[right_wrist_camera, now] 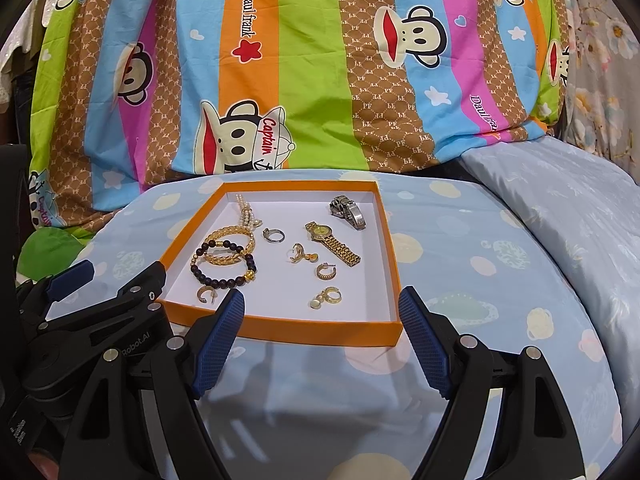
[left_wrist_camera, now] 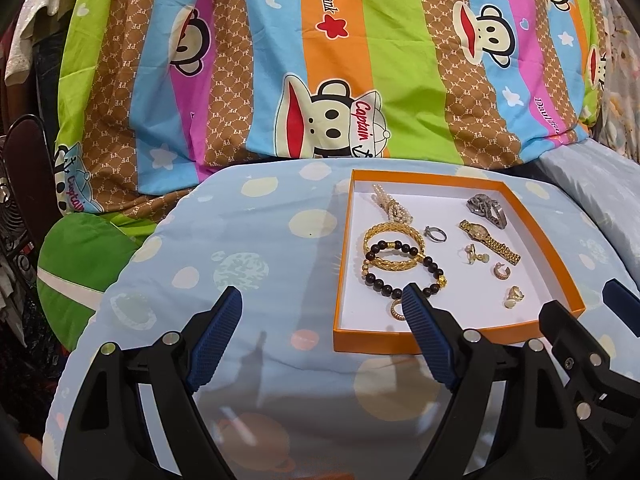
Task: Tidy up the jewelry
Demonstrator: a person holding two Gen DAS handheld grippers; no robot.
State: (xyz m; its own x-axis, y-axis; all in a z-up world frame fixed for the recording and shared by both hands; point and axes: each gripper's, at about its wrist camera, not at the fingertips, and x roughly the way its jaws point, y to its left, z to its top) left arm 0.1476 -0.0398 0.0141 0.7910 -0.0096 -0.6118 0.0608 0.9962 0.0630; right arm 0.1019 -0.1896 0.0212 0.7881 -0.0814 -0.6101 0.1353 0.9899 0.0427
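Observation:
An orange-rimmed shallow box with a white floor lies on a light blue spotted sheet. It holds a pearl strand, a gold bangle, a dark bead bracelet, a silver ring, a gold watch, a silver watch and several gold earrings. My left gripper is open and empty, in front of the box's left near corner. My right gripper is open and empty, just before the box's near rim. Each gripper shows in the other's view.
A striped cartoon-monkey quilt rises behind the box. A pale blue pillow lies to the right. A dark chair and fan stand at far left, beyond the bed edge.

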